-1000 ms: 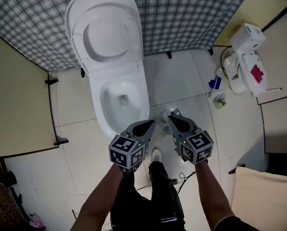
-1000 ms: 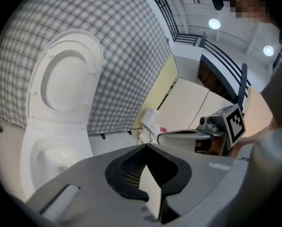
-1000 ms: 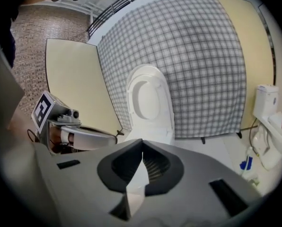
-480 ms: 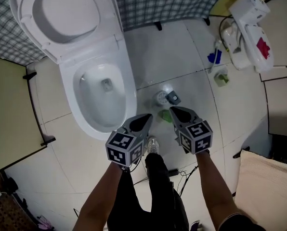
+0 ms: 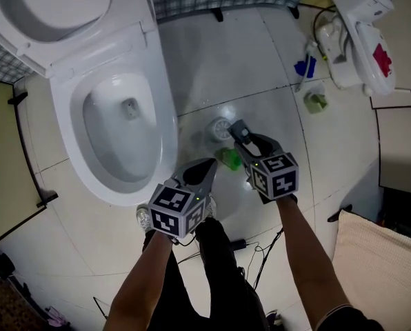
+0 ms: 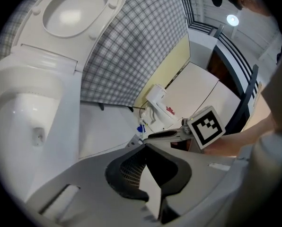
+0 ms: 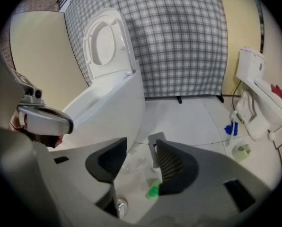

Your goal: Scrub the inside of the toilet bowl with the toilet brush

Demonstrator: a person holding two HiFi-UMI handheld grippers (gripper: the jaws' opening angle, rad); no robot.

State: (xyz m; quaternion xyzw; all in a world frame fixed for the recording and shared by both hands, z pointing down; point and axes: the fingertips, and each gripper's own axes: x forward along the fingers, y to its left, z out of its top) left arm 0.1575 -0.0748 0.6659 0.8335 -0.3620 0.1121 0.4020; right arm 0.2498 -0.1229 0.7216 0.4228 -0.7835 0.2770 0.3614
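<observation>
- While its jaws have just been opening, the right claw (image 7: 141, 146) is released, with the grey top of the toilet brush (image 7: 154, 148) between its pads, just beside one pad and clear of the other.
- That brush rises from a clear holder (image 5: 218, 127) on the floor (image 5: 226, 61), just beside the toilet bowl (image 5: 163, 126) and outside it.
- Beside the bowl's front rim, the left claw (image 5: 204, 169) is clenched on nothing.

No readable text, brand, number or sign is found in any view. Only black-and-white square patterns are carried on the left marker cube (image 5: 176, 212) and the right marker cube (image 5: 276, 176), near centre; no characters are formed. A red patch (image 5: 383, 59) is seen on the white unit (image 5: 357, 12), far right; nothing on it can be read.
</observation>
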